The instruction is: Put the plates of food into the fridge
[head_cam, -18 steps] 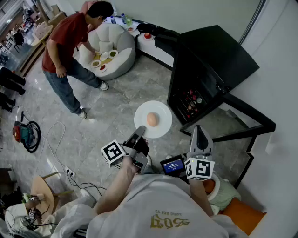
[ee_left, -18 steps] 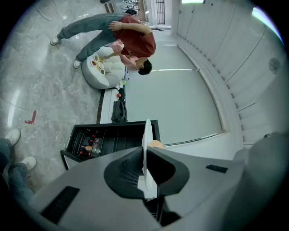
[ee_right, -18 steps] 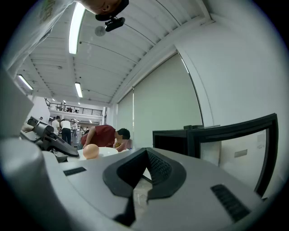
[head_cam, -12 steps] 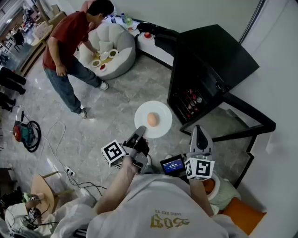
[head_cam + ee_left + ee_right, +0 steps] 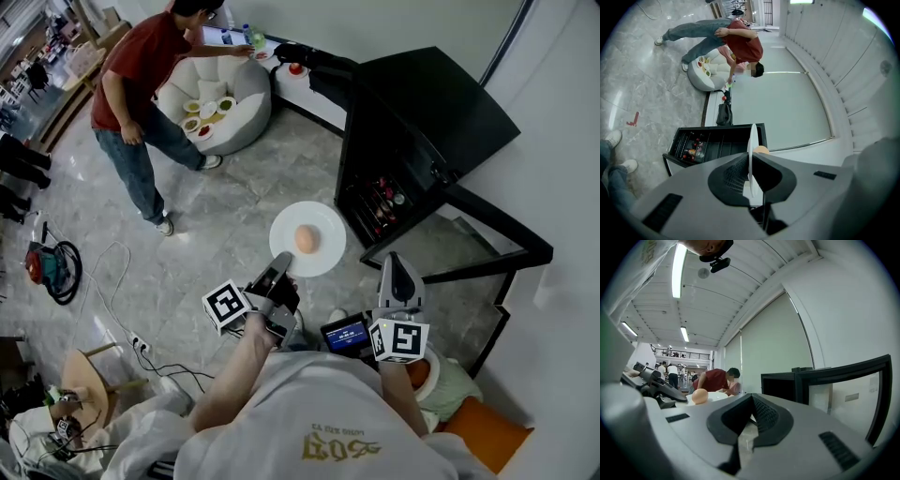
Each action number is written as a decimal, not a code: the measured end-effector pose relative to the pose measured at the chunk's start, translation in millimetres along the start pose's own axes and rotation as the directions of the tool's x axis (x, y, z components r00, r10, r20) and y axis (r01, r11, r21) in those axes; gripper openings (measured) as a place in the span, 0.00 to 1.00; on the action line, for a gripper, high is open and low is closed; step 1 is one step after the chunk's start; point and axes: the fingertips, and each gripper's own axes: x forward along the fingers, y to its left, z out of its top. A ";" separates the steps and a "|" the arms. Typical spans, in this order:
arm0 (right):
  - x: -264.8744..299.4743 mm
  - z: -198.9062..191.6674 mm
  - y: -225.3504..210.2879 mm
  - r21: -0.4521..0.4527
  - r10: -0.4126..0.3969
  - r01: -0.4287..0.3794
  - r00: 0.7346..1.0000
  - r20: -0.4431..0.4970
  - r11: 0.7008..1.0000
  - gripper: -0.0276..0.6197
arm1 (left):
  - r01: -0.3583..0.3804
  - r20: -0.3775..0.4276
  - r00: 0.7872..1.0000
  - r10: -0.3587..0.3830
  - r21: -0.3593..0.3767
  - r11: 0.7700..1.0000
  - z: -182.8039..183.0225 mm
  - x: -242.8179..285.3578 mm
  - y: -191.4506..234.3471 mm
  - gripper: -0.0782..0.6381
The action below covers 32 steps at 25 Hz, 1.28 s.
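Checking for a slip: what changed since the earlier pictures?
The person in the red shirt turned from the white cushioned chair to the white counter behind it. The left claw stays shut on the round white plate of pale egg-shaped food; the right claw stays shut, empty.

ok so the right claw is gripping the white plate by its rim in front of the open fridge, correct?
Not the right one. The left claw is gripping the white plate by its rim, as the left gripper view shows. The right claw is shut on nothing. The fridge is open in front of it, as you said.
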 end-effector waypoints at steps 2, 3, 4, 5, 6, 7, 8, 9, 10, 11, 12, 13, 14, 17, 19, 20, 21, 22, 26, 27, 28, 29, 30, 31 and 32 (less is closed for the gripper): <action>-3.0 1.8 -2.4 -0.002 -0.002 0.002 1.000 0.000 1.000 0.05 | -0.001 0.004 1.000 0.001 -0.003 1.000 -0.5 1.5 -1.6 0.13; -4.5 2.1 -4.1 -0.003 -0.002 0.002 1.000 0.000 1.000 0.06 | 0.000 0.007 1.000 0.000 -0.002 1.000 -0.9 2.6 -2.4 0.13; -6.1 1.7 -6.4 -0.005 0.001 -0.001 1.000 -0.001 1.000 0.05 | 0.001 0.009 1.000 -0.001 0.001 1.000 -1.8 4.0 -2.9 0.13; -8.0 0.9 -9.6 -0.006 0.005 -0.005 1.000 -0.002 1.000 0.06 | 0.002 0.010 1.000 -0.003 0.006 1.000 -3.6 6.0 -3.3 0.13; -10.4 -0.2 -13.3 -0.003 0.005 -0.005 1.000 -0.004 1.000 0.05 | 0.003 0.009 1.000 -0.003 0.011 1.000 -6.4 8.0 -3.9 0.13; -13.0 -1.1 -16.9 0.004 0.003 -0.003 1.000 -0.007 1.000 0.05 | 0.002 0.007 1.000 -0.002 0.018 1.000 -9.3 9.3 -4.9 0.13; -15.2 -1.5 -19.9 0.011 0.000 0.000 1.000 -0.008 1.000 0.06 | 0.000 0.005 1.000 0.000 0.026 1.000 -11.8 9.8 -6.1 0.13; -16.7 -1.1 -22.4 0.014 -0.001 0.001 1.000 -0.007 1.000 0.06 | -0.002 0.004 1.000 0.002 0.031 1.000 -13.7 10.0 -7.3 0.13; -17.8 -0.3 -24.8 0.015 -0.001 0.001 1.000 -0.005 1.000 0.06 | -0.002 0.005 1.000 0.002 0.033 0.999 -15.4 10.4 -8.2 0.13; -18.8 0.6 -27.4 0.016 0.001 -0.001 1.000 -0.002 1.000 0.05 | -0.001 0.007 1.000 0.001 0.031 1.000 -17.2 11.3 -9.0 0.13; -19.8 0.8 -30.1 0.019 0.004 -0.004 1.000 0.001 1.000 0.06 | 0.001 0.011 1.000 -0.002 0.029 1.000 -19.5 12.3 -9.5 0.13; -20.9 0.4 -32.9 0.023 0.007 -0.007 1.000 0.003 1.000 0.06 | 0.004 0.014 1.000 -0.004 0.029 1.000 -22.0 13.4 -10.0 0.13; -21.7 -0.3 -35.6 0.026 0.012 -0.012 1.000 0.003 1.000 0.06 | 0.006 0.017 1.000 -0.006 0.030 1.000 -24.7 14.3 -10.3 0.13; -21.8 -1.0 -42.1 0.025 0.026 -0.026 1.000 0.004 0.999 0.06 | 0.012 0.027 1.000 -0.013 0.028 1.000 -32.0 16.1 -11.0 0.13; -21.5 -0.1 -43.2 0.023 0.035 -0.035 0.999 0.004 0.999 0.06 | 0.012 0.036 0.999 -0.013 0.014 1.000 -35.5 14.9 -9.8 0.13; -21.1 0.3 -43.1 0.023 0.039 -0.039 0.999 0.003 0.999 0.06 | 0.013 0.040 0.999 -0.013 0.002 1.000 -36.7 14.5 -8.9 0.13; -20.4 0.5 -43.0 0.023 0.043 -0.043 0.999 0.002 0.999 0.06 | 0.013 0.043 0.999 -0.013 -0.011 1.000 -37.5 14.7 -8.2 0.13; -19.4 0.6 -42.9 0.023 0.046 -0.046 0.999 0.001 0.999 0.05 | 0.013 0.044 0.999 -0.012 -0.022 1.000 -38.0 15.3 -7.7 0.13; -11.1 -1.6 -46.3 0.014 0.030 -0.030 0.999 -0.009 0.999 0.05 | 0.002 0.036 0.999 0.000 -0.037 0.999 -35.9 21.2 -6.1 0.13; -7.8 -2.8 -49.4 0.014 0.012 -0.012 1.000 -0.012 1.000 0.06 | -0.002 0.032 0.999 0.003 -0.037 0.999 -34.4 23.5 -5.8 0.13; -4.3 -4.1 -52.6 0.016 -0.006 0.006 1.000 -0.016 1.000 0.06 | -0.004 0.027 1.000 0.005 -0.037 0.999 -32.7 26.2 -5.4 0.13; -0.4 -5.1 -55.0 0.019 -0.020 0.020 1.000 -0.019 1.000 0.06 | -0.006 0.023 1.000 0.006 -0.039 0.999 -30.6 29.3 -4.8 0.13; 4.2 -5.5 -56.1 0.021 -0.028 0.028 0.999 -0.021 0.999 0.06 | -0.007 0.018 1.000 0.008 -0.042 0.999 -27.9 33.2 -4.0 0.13; 9.7 -5.3 -56.2 0.019 -0.031 0.032 0.999 -0.022 0.999 0.06 | -0.007 0.013 1.000 0.008 -0.043 0.999 -24.2 38.2 -3.5 0.13; 15.7 -5.2 -55.9 0.017 -0.033 0.034 0.999 -0.024 0.999 0.06 | -0.005 0.007 1.000 0.006 -0.045 0.999 -20.0 44.1 -3.2 0.13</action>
